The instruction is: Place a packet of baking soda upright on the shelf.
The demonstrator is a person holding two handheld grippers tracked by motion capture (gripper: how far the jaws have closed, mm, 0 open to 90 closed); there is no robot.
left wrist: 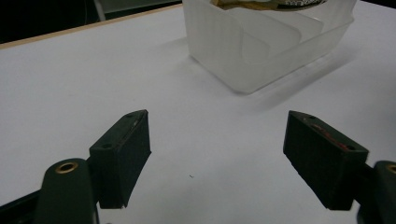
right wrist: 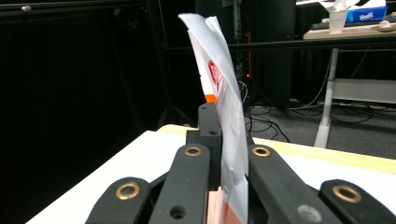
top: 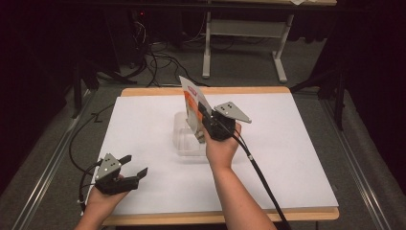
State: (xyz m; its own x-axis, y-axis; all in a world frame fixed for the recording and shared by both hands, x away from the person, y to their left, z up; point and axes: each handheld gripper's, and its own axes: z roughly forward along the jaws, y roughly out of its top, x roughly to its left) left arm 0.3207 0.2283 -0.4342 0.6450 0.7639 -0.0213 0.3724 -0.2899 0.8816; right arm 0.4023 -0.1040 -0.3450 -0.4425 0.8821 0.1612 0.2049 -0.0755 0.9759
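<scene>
My right gripper (top: 205, 120) is shut on a white and orange flat packet (top: 194, 105), held upright over a translucent plastic container (top: 184, 143) at the middle of the white table cover. In the right gripper view the packet (right wrist: 224, 98) stands edge-on, pinched between the two jaws of that gripper (right wrist: 229, 140). My left gripper (top: 133, 168) rests near the front left of the table, open, with nothing between its fingers. In the left gripper view its gripper (left wrist: 217, 158) points at the container (left wrist: 261, 51), which stands apart from it, farther along the table.
The white sheet (top: 287, 158) covers a wooden table (top: 220, 218). A white-legged desk frame (top: 244, 43) and floor cables (top: 158, 62) lie beyond the far edge. The right gripper's black cable (top: 261, 177) trails over the table to the front.
</scene>
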